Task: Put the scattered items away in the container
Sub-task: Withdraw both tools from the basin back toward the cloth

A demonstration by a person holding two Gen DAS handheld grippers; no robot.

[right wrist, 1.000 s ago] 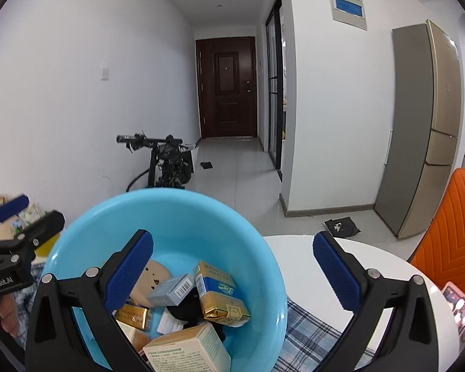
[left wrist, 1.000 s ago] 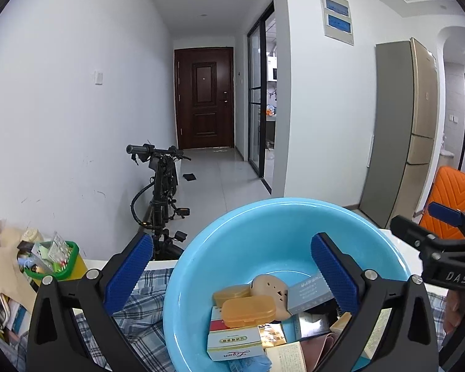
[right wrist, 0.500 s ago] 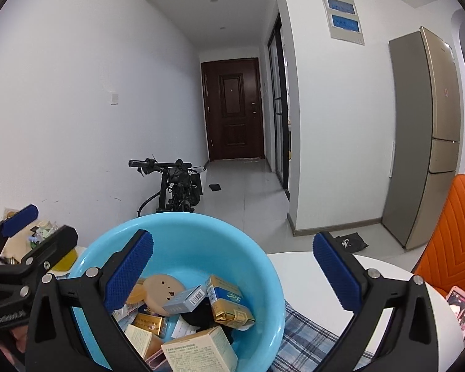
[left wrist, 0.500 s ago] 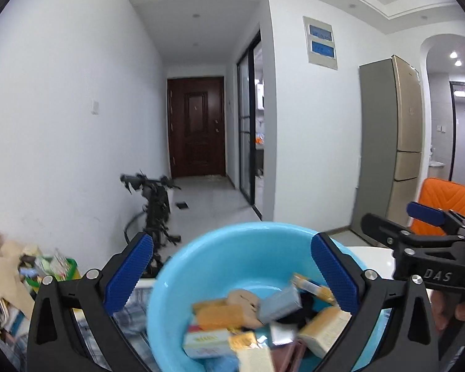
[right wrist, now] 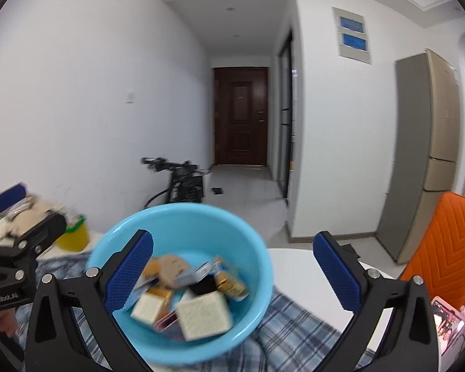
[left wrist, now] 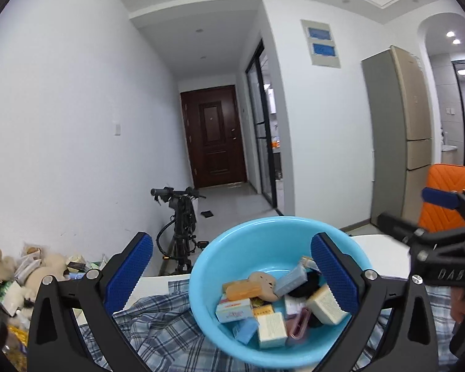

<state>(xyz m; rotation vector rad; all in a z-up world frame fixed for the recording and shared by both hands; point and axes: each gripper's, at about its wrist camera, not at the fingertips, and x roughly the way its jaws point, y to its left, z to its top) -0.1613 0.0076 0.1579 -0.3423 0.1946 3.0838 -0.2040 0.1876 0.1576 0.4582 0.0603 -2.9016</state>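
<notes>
I see one light blue basin (left wrist: 272,238) sitting on a blue checked cloth (left wrist: 158,331) that covers part of a white round table (right wrist: 297,260). From my left tongs (left wrist: 231,276) the basin lies straight ahead and a little to the right, with its near rim low between the fingers. From my right tongs (right wrist: 232,272) it lies ahead and to the left, partly behind the left finger. Both tongs stand wide apart and hold nothing. I judge the left tongs to be slightly better centred on the basin, though both are near it. The basin is round, so it has no long axis to line up with. Inside it lies a heap of small things: I count roughly a dozen, mostly little boxes (left wrist: 234,310), plus one orange case (left wrist: 240,290), one round tan piece (left wrist: 263,283) and one black item (left wrist: 303,288). The right view is blurred, so I cannot count exactly. I cannot find any loose item left on the cloth. A pile of clutter (left wrist: 12,282) sits at the far left, well apart from the basin, and I cannot tell whether it belongs to the job.
</notes>
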